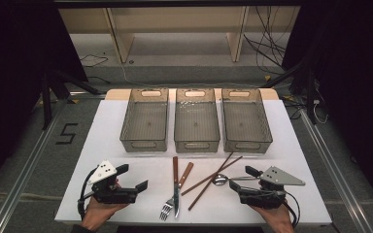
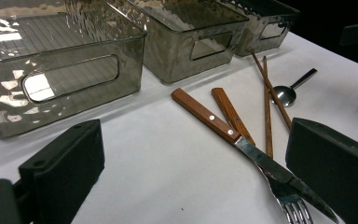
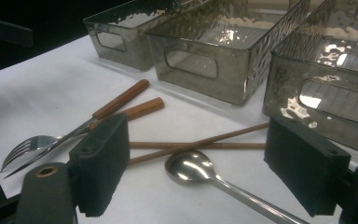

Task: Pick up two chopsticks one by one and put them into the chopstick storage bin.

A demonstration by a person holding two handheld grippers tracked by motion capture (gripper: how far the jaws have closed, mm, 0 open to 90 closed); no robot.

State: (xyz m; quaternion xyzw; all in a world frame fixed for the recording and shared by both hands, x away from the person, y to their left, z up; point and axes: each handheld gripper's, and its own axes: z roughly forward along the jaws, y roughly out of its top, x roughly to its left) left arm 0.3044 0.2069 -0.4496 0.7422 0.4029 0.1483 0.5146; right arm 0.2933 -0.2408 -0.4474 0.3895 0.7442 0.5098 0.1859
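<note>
Open jaws, knife (image 2: pixel 242 140) across fork (image 2: pixel 294 209), chopsticks (image 2: pixel 266 98), spoon (image 2: pixel 285 94), three bins (image 2: pixel 56 60)

Your high view looks forward and down over the whole tabletop (image 1: pixel 126 165). Each gripper view sits low and close, facing inward; both share the cutlery (image 2: pixel 242 135) and three bins (image 3: pixel 205 51).

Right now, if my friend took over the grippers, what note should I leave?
Left gripper: open, holding nothing, resting at the near left of the table.
Right gripper: open, holding nothing, beside the spoon.
Knife and fork lie crossed in the middle; the chopsticks lie crossed beside them, by the spoon.
The three bins behind are empty.
Done: nothing moved into a bin.
Left: probably sort the cutlery into the bins.
</note>
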